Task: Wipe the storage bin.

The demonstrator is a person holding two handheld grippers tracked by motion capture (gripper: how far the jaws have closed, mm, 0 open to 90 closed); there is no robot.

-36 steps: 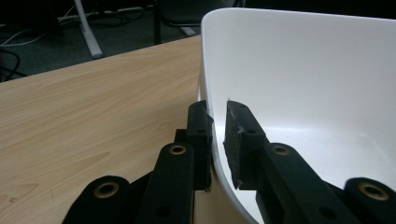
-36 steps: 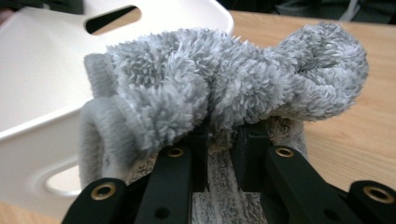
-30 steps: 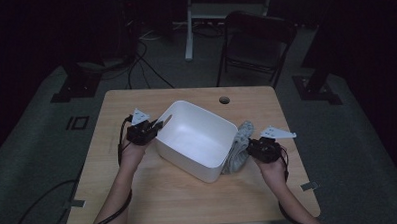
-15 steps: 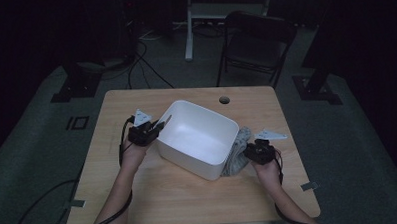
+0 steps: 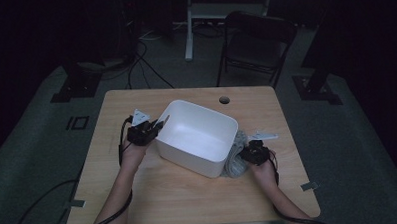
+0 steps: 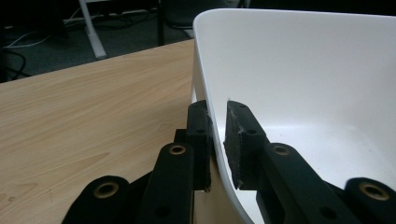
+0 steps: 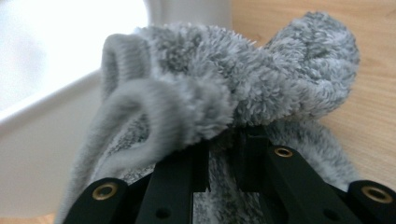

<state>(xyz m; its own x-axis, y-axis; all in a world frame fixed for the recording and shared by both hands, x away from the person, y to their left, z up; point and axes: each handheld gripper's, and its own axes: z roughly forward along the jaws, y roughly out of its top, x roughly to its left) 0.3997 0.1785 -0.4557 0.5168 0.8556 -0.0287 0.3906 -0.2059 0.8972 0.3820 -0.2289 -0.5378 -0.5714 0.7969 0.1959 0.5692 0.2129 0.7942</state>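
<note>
**Holdings at this moment**

- White bin point(image 5: 197, 137), one: centre of the high view, resting on the bench point(image 5: 189, 202), open side up, nothing visible inside.
- Grey fleece cloth point(image 5: 234, 158), one: bunched at the right-centre of the high view, against the bin's right outer wall and lying partly on the bench.
- Left tongs point(image 5: 157, 127), one: pinching the bin's left wall, one pad outside and one inside, as the left gripper view shows at its lower centre point(image 6: 217, 140).
- Right tongs point(image 5: 244, 155), one: pressed together on a fold of the cloth; in the right gripper view point(image 7: 222, 161) the pile billows over the tips and hides the pads.
- Hands, two, entering from the bottom of the frame.
- Chair point(image 5: 256, 45), one, upper centre-right, behind the bench.
- Round hole in the bench top point(image 5: 224, 99), one, upper centre.

**Risks, judged**

- The grip takes only a fold of thick, soft pile; a lift may let the fold slip out and the cloth drop outside the bin.
- Trailing cloth may catch on the rim while going over it and tip or drag the bin.
- The thin, smooth wall could slide from the left pinch if pulled, leaving the bin free to skid.
</note>
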